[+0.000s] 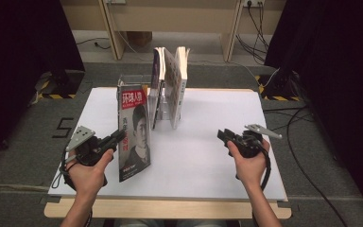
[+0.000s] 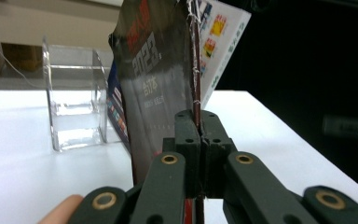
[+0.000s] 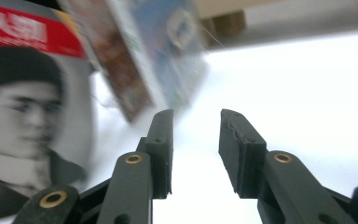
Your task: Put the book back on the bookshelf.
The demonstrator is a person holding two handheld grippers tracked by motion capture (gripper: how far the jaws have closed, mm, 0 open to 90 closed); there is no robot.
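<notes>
I hold a magazine [image 1: 134, 135] with a portrait cover and a red title band upright on the white board. My left gripper [image 1: 118, 137] is shut on its left edge. In the left gripper view the jaws [image 2: 198, 123] pinch the magazine's [image 2: 158, 79] thin edge between the pads. My right gripper [image 1: 224, 136] hovers over the right half of the board, open, with nothing between its fingers. In the right gripper view the gripper [image 3: 196, 135] points toward the portrait cover [image 3: 23, 102], which lies well to the left.
Several more magazines [image 1: 170, 87] stand upright in a clear acrylic holder [image 2: 74, 107] at the back middle of the white board [image 1: 208, 156]. Black curtains flank both sides. Cables lie on the floor at the right.
</notes>
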